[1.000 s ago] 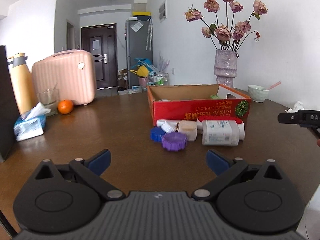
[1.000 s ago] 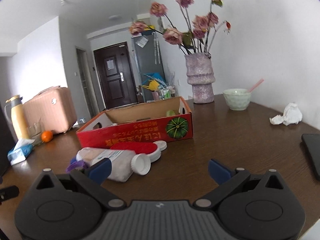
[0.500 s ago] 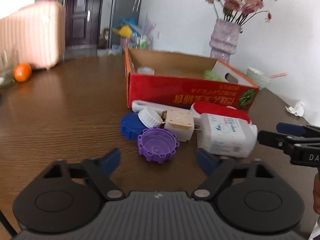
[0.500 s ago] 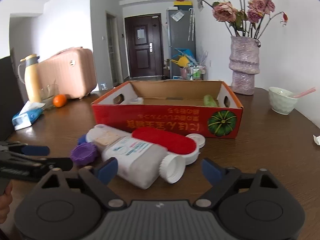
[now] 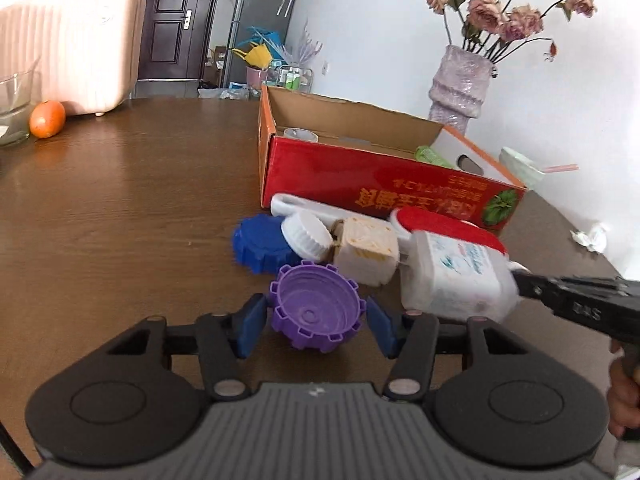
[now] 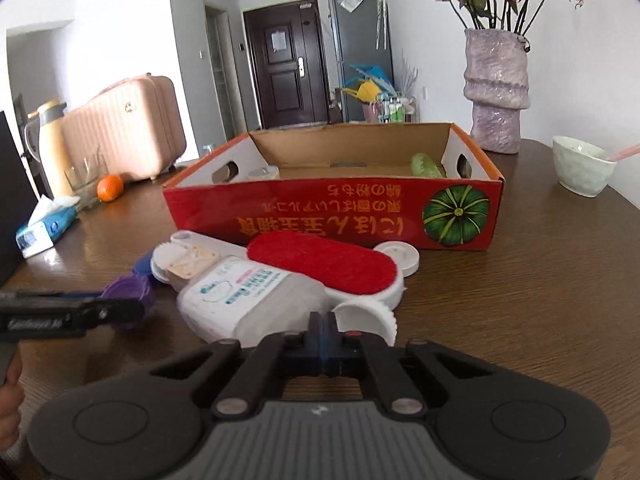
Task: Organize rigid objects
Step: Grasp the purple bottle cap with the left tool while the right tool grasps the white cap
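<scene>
– Left wrist view: left gripper (image 5: 316, 326) closing round purple cap (image 5: 316, 306), lower centre, pads not yet on it.
– Right gripper (image 6: 325, 330)? Pinched together, empty, beside white bottle (image 6: 244, 300). Next: lift cap into red box (image 5: 372, 184), I'd guess.

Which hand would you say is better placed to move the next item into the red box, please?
Left, probably. The left tongs straddle the purple cap, jaws closing around it. The right tongs are shut and empty, beside the white bottle. The red box lies just beyond.

Glossy wooden table (image 5: 120, 200), ridged plastic purple cap (image 5: 316, 312)
</scene>
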Tool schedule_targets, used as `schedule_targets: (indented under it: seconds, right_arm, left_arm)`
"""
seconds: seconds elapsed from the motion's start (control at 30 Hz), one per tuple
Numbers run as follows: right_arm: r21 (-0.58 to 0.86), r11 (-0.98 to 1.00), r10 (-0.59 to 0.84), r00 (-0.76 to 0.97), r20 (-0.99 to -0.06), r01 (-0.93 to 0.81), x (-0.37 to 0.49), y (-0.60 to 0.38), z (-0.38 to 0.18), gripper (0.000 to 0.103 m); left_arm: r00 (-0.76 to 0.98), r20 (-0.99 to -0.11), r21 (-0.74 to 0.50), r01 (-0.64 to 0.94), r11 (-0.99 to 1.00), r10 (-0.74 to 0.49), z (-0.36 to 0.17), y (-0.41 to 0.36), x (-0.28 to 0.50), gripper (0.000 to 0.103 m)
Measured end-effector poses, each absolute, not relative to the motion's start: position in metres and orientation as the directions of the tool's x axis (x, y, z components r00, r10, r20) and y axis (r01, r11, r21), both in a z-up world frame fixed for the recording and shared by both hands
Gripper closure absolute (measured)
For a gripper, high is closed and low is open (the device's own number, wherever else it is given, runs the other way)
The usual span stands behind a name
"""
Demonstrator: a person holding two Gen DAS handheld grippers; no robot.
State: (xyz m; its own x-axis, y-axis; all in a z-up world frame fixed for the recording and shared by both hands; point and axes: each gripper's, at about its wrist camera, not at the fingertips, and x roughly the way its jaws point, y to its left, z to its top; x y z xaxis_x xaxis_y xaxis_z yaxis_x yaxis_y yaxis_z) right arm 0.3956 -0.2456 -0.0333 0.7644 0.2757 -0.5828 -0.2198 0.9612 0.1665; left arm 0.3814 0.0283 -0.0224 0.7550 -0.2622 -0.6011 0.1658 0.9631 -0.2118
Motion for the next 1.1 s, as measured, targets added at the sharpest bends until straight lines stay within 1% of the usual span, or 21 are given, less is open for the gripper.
schedule_targets:
  seconds: [0.17, 0.27, 0.43, 0.57, 0.73, 0.83, 0.93, 0.97, 1.0, 1.07, 1.1]
  right_arm:
    - [0.093, 0.972, 0.232, 0.793, -0.563, -0.218, 0.373, -0.243, -0.024, 0.103]
    - [-0.029, 0.969, 0.187, 0.810, -0.556, -0.244, 0.350, -0.236, -0.015, 0.103]
    - [-0.201, 0.920, 0.170, 0.805, -0.568, -0.336, 0.306, -0.215, -0.001, 0.103]
    - [-0.239, 0.858, 0.231, 0.757, -0.611, -0.455, 0.281, -0.191, -0.008, 0.103]
    - [-0.248, 0.832, 0.252, 0.736, -0.628, -0.496, 0.271, -0.171, -0.016, 0.102]
    - [-0.258, 0.835, 0.250, 0.753, -0.609, -0.486, 0.266, -0.168, -0.015, 0.090]
    - [-0.228, 0.862, 0.248, 0.769, -0.589, -0.452, 0.268, -0.178, -0.013, 0.083]
    - [-0.220, 0.875, 0.239, 0.779, -0.579, -0.431, 0.272, -0.183, -0.012, 0.078]
    - [-0.215, 0.891, 0.219, 0.794, -0.566, -0.399, 0.276, -0.189, -0.011, 0.075]
    - [-0.187, 0.925, 0.179, 0.814, -0.553, -0.331, 0.293, -0.204, -0.010, 0.060]
    - [-0.163, 0.938, 0.170, 0.817, -0.552, -0.305, 0.302, -0.213, -0.010, 0.059]
  left_arm:
    - [0.763, -0.597, -0.174, 0.181, 0.968, -0.250, -0.018, 0.032, 0.341, 0.047]
    - [0.766, -0.586, -0.167, 0.206, 0.964, -0.265, -0.015, 0.033, 0.317, 0.047]
    - [0.790, -0.559, -0.119, 0.223, 0.967, -0.251, -0.009, 0.029, 0.290, 0.047]
    - [0.785, -0.570, -0.102, 0.226, 0.969, -0.243, -0.011, 0.027, 0.281, 0.047]
    - [0.790, -0.567, -0.095, 0.217, 0.971, -0.232, -0.013, 0.034, 0.271, 0.046]
    - [0.785, -0.576, -0.067, 0.231, 0.971, -0.227, -0.017, 0.029, 0.270, 0.046]
    - [0.798, -0.563, -0.014, 0.253, 0.967, -0.217, -0.017, 0.022, 0.268, 0.038]
    - [0.804, -0.553, -0.001, 0.260, 0.966, -0.217, -0.017, 0.021, 0.267, 0.035]
    - [0.808, -0.548, 0.005, 0.263, 0.965, -0.218, -0.017, 0.020, 0.267, 0.035]
    - [0.804, -0.553, 0.004, 0.263, 0.965, -0.217, -0.018, 0.020, 0.270, 0.035]
    - [0.799, -0.561, 0.001, 0.261, 0.965, -0.216, -0.019, 0.020, 0.272, 0.035]
